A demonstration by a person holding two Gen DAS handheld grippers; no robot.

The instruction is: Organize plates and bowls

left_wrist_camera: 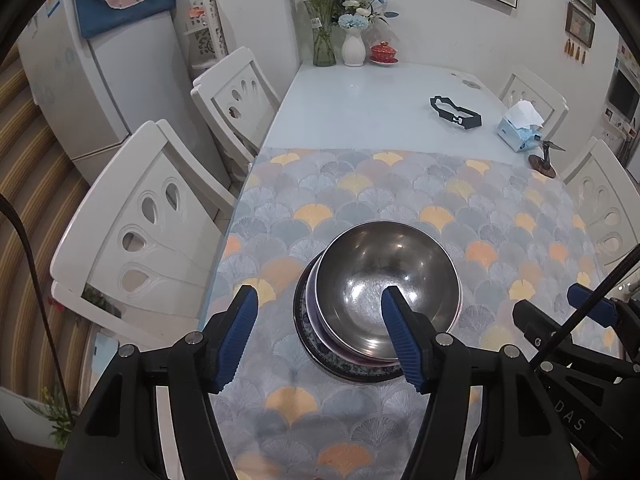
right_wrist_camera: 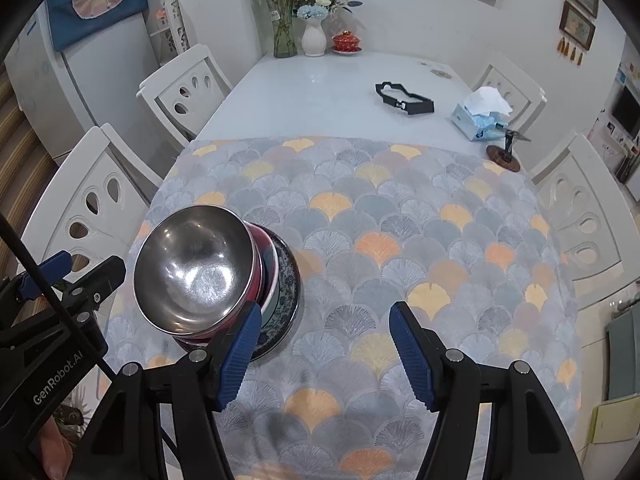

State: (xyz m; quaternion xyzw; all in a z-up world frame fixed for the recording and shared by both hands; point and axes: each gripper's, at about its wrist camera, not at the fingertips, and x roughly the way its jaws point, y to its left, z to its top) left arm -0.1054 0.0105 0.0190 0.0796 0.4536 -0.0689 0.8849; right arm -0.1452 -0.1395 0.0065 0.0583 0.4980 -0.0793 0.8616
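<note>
One steel bowl point(left_wrist_camera: 390, 284) mouth-up atop stack

A round steel bowl point(left_wrist_camera: 390, 288) sits atop a stack of bowls on a dark patterned plate point(left_wrist_camera: 316, 350), on the fan-patterned cloth point(right_wrist_camera: 400, 220) covering the counter's point(left_wrist_camera: 360, 100) near half; a black tray point(left_wrist_camera: 456, 114) and tissue box point(left_wrist_camera: 518, 132) lie beyond.

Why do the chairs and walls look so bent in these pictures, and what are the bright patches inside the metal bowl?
Both views come through fisheye lenses, so straight lines bow toward the dark, rounded corners. In the left wrist view, the steel bowl mirrors room lights as white glare spots. In the right wrist view, the same bowl shows a hazy bright smear at its bottom, and the tablecloth looks evenly lit and sharp.
</note>
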